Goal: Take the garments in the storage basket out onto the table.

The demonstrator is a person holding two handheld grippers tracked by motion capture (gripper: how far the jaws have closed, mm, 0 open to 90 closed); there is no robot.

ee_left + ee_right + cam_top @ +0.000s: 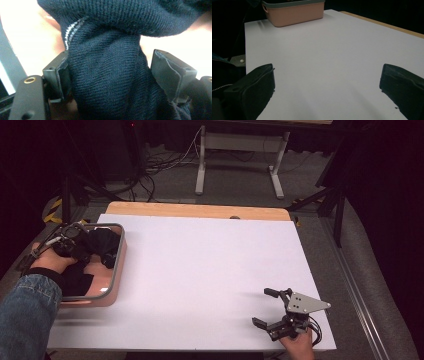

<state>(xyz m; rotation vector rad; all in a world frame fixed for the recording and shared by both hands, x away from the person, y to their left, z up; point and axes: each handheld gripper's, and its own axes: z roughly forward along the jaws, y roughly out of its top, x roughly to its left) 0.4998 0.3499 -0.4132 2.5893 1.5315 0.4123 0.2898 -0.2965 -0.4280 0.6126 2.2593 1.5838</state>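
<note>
A dark knit garment (106, 245) with a thin white stripe lies bunched in a pink basket (119, 265) at the table's left edge. My left gripper (75, 242) reaches into the basket. In the left gripper view a fold of the garment (107, 82) stands between the jaws of the left gripper (110, 60). The left pad (58, 75) touches the knit, and a slit of light remains beside the right pad (170, 75), so the jaws stand open around the fold. My right gripper (264, 307) rests open near the table's front right corner, with nothing between its jaws over the white surface (327, 72).
A white sheet covers the table (210, 265), with a wooden strip along the far edge. The pink basket (294, 12) has a grey rim. Beyond the table stand a white desk frame (240, 160), cables and dark tripod legs.
</note>
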